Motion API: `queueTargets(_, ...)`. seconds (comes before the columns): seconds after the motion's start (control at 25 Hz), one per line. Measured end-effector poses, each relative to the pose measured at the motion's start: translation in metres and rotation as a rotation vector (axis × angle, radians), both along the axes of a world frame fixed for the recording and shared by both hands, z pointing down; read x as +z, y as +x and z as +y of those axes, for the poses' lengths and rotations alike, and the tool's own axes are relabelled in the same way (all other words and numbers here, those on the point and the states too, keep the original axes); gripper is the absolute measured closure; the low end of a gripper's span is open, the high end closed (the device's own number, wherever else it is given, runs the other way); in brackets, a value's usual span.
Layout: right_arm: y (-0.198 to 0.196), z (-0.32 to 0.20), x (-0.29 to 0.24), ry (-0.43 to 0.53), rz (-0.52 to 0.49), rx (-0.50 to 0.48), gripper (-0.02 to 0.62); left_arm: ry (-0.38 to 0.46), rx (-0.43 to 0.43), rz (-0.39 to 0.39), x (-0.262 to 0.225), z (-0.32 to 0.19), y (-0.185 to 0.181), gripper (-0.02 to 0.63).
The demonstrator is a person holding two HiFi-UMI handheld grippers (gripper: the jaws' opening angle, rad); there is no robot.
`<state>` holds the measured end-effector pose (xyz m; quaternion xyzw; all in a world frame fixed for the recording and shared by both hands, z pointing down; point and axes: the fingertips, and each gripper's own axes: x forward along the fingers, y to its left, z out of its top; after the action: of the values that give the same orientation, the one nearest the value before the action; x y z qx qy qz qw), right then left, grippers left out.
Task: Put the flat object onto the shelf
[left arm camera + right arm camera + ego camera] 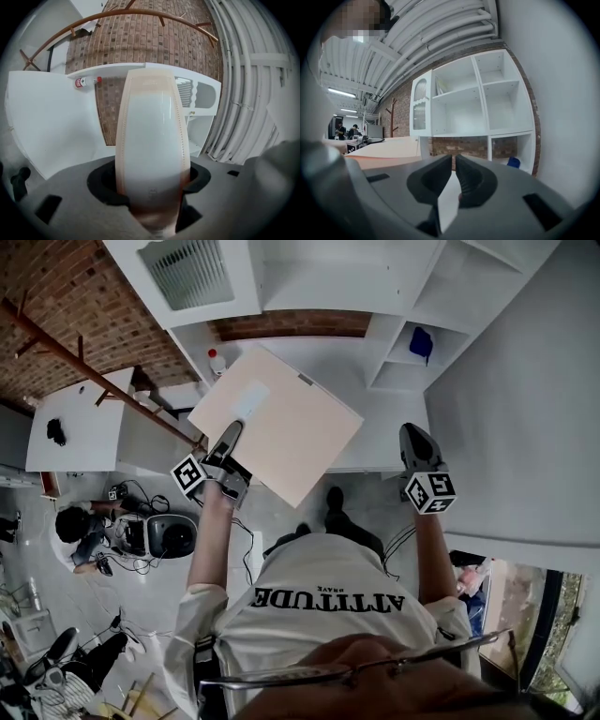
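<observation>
Grey plastic bodies and black pads are noted on both tools. The left hand-held gripper [228, 442] [152, 187] is clamped on the near left edge of a pale peach flat square panel [281, 423] [152, 140], the jaws set wide around its thickness. A whiter middle zone and a stitched border are seen on the panel in the left gripper view.

The right hand-held gripper [417, 442] [453, 176] is held to the right of the panel, apart from it. Its jaws are pressed together with nothing between them.

The panel is carried in the air, tilted, one corner pointed at the person. It is placed in front of a white open-compartment shelf unit [384, 334] [487, 93]. Contact between its far edge and the unit cannot be determined.

A small blue object [421, 342] [513, 162] is recorded in a lower right compartment. A small clear bottle with a red cap [217, 362] [86, 82] is seen on the unit's left part, lying on its side in the left gripper view.

A red-brown brick wall [56, 296] is observed behind the unit.
</observation>
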<state>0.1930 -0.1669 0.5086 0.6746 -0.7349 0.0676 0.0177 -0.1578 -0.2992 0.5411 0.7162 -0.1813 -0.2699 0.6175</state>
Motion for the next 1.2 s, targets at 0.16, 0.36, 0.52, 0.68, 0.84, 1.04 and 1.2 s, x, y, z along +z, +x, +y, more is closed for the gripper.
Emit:
queueTargets(0.16,0.007,-0.015,-0.004,0.012,0.002,-0.020,0.566,0.008,-0.009,0.003,-0.007,-0.006,0.008,0.327)
queueTargets(0.36,0.037,-0.052,-0.007,0.021,-0.005,-0.051,0.566,0.027,-0.015,0.015,-0.021,-0.025,0.039,0.327)
queueTargets(0.52,0.055,-0.085,-0.014,0.035,-0.005,-0.104,0.566,0.029,-0.030,0.035,-0.034,-0.041,0.067,0.327)
queueTargets(0.68,0.063,-0.109,-0.024,0.059,0.003,-0.161,0.566,0.037,-0.060,0.020,-0.041,-0.054,0.084,0.327)
queueTargets(0.84,0.078,-0.126,-0.035,0.090,-0.010,-0.204,0.566,0.045,-0.094,0.022,-0.053,-0.068,0.108,0.327)
queueTargets(1.04,0.094,-0.147,-0.054,0.130,-0.022,-0.268,0.566,0.044,-0.152,0.016,-0.068,-0.091,0.133,0.327)
queueTargets(1.2,0.106,-0.159,-0.063,0.138,-0.035,-0.302,0.566,0.026,-0.215,0.010,-0.077,-0.110,0.149,0.327)
